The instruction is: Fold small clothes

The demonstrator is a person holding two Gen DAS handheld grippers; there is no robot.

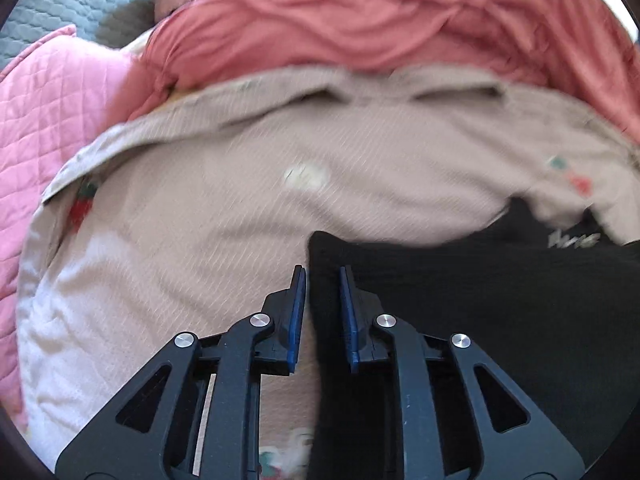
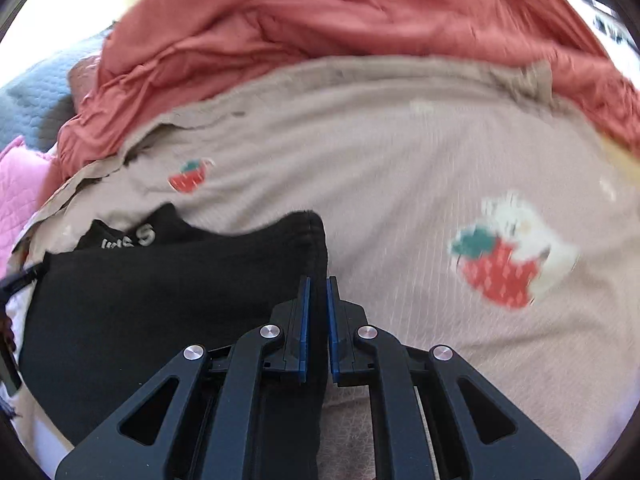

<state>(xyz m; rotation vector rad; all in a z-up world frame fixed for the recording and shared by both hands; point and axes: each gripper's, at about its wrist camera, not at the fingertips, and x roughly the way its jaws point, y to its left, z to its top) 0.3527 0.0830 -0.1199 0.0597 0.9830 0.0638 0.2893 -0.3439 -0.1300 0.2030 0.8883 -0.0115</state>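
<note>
A small black garment point(image 1: 480, 320) with pale lettering lies over a beige strawberry-print cloth point(image 1: 240, 208). My left gripper point(image 1: 322, 276) is shut on the garment's left edge, the black cloth pinched between its blue pads. My right gripper point(image 2: 317, 286) is shut on the garment's right edge point(image 2: 180, 292); the cloth runs between its pads. The garment hangs stretched between the two grippers just above the beige cloth point(image 2: 400, 168). The frames are blurred by motion.
A rumpled coral-red blanket point(image 1: 380, 20) is piled behind the beige cloth, also in the right wrist view point(image 2: 320, 12). A pink quilted cover point(image 1: 52, 112) and a grey quilted cover point(image 1: 60, 4) lie at the left.
</note>
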